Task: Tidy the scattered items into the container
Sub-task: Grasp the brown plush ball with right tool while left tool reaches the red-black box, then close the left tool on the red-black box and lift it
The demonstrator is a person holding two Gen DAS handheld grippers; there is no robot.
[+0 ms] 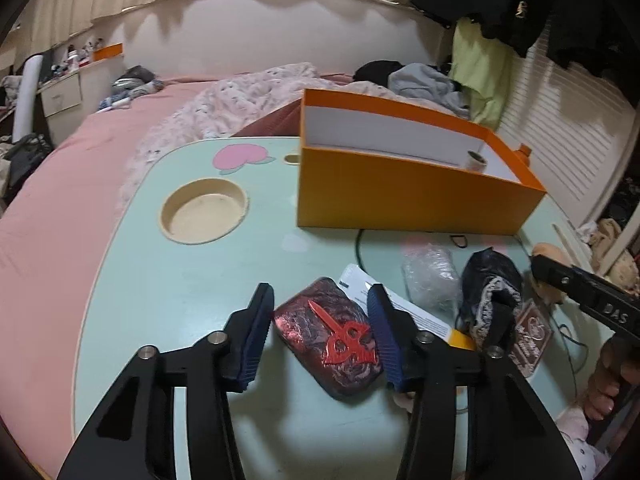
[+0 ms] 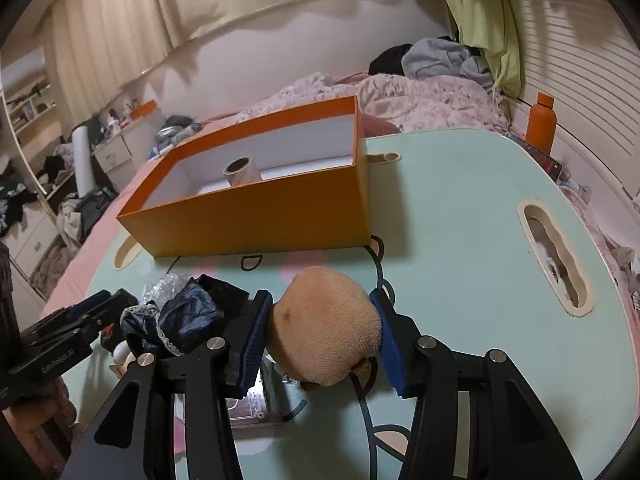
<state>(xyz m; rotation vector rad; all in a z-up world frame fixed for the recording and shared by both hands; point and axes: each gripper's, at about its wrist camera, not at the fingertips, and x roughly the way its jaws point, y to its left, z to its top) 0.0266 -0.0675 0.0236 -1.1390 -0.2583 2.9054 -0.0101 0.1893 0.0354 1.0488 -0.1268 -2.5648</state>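
A dark red and black case with a red emblem lies on the mint-green table, and my left gripper is shut on it, a blue pad against each side. My right gripper is shut on a tan plush toy, which is squeezed between its pads just over the table. The orange box stands open behind both, with a cardboard tube inside. A black lace-edged pouch, bubble wrap and a white paper strip lie between the grippers.
The table has a round cup recess at the left and a handle slot at the right. It rests on a pink bed. A brown card lies near the pouch. An orange bottle stands by the far right edge.
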